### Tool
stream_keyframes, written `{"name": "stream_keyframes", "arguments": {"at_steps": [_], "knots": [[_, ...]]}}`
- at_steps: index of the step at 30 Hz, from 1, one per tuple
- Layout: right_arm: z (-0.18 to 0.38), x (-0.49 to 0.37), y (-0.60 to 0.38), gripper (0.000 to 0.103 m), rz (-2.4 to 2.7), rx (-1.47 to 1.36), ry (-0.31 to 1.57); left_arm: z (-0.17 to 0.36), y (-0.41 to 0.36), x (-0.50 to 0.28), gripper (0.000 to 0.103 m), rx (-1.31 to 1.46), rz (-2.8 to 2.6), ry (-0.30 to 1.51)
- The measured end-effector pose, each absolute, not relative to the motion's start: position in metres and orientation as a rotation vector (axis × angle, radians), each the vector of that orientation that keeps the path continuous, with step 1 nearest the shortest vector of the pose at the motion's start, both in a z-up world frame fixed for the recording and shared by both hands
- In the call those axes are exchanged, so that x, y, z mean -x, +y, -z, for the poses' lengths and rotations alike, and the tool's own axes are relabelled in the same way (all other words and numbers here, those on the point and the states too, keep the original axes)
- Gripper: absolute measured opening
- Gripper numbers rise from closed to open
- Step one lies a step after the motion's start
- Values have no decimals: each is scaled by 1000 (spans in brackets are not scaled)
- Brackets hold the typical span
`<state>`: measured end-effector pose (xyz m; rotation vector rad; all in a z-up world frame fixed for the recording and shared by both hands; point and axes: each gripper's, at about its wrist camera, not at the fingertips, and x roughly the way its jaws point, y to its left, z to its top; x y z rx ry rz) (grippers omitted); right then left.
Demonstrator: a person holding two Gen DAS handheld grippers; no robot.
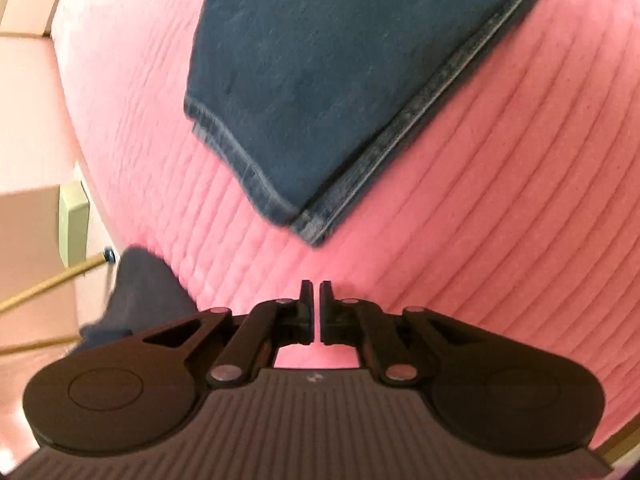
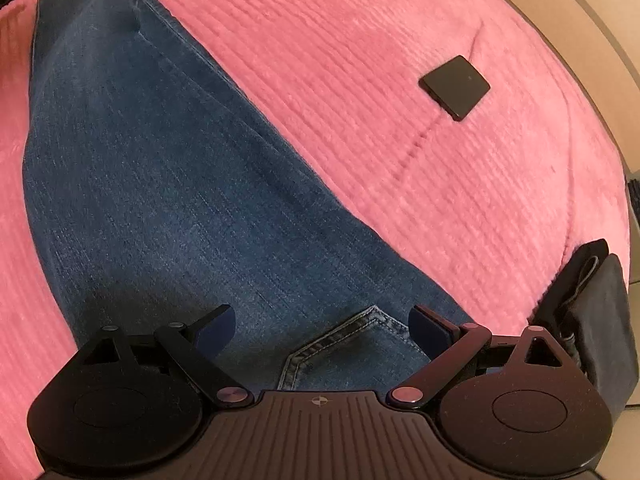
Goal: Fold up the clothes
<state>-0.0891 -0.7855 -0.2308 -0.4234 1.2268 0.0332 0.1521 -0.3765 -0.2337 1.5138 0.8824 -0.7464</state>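
Note:
Dark blue jeans (image 1: 320, 80) lie flat on a pink ribbed bedspread (image 1: 500, 180). In the left wrist view the hemmed leg end (image 1: 308, 224) points toward me. My left gripper (image 1: 316, 292) hovers just short of that hem, its fingers nearly touching with only a thin slit and nothing between them. In the right wrist view the jeans (image 2: 180, 200) run diagonally, with a stitched back pocket (image 2: 348, 344) close to the camera. My right gripper (image 2: 322, 320) stands wide open above that pocket area, empty.
A small flat black square (image 2: 455, 87) lies on the bedspread (image 2: 400, 160) at the upper right. Dark fabric (image 2: 596, 320) hangs off the bed's right edge. At the left edge I see dark cloth (image 1: 140, 292), a cardboard box (image 1: 36, 264), a wooden stick (image 1: 48, 284) and pale floor.

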Motion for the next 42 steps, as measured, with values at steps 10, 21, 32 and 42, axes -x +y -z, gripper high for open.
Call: {"name": "stream_keyframes", "arguments": {"at_steps": [10,21,32,42], "knots": [[231,61,-835,95,-87,434,1241,197,-477,-196,48,-1308,1124,611],[265,20,-881,68,-334,437,1401,226,-505,-203,0,-1476,1312,780],[219,44,-929,6,-23,156,1311,178,-464,-221,0,-1333,1060,896],[222,47,-893,79,62,260,1218,205,-450,-230,39,-1261,833,999]]}}
